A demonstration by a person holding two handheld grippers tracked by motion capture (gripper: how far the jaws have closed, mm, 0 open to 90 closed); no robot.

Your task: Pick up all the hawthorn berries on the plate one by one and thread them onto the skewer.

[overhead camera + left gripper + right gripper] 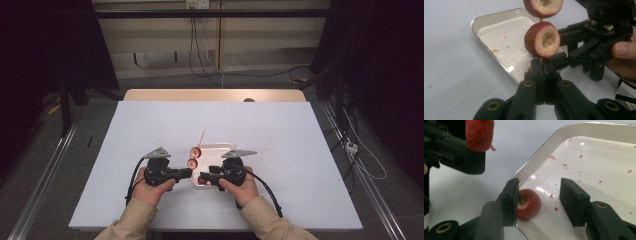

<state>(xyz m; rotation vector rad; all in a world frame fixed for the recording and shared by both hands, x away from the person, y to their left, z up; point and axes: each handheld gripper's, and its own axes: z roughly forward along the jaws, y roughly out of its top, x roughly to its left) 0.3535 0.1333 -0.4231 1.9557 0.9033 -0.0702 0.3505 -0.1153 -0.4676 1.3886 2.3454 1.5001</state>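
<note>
Left gripper [543, 68]: jaws closed on a thin skewer [540, 60] carrying two cored red fruit rings [542, 39], held above the tray's near-left corner.
Right gripper [539, 200]: jaws spread wide, straddling a loose fruit ring [529, 203]; its left pad seems to touch it, though contact is hard to judge.
Tray [220, 148]: white, crumb-speckled, at desk [150, 125] centre; loose ring sits at its 7 o'clock corner.
Grippers: facing, 9 and 3 o'clock.

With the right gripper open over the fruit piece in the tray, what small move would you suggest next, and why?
Probably close the right gripper on the cored fruit piece: it lies between the open jaws in the tray, while the left gripper holds the skewer with two pieces already threaded.
</note>
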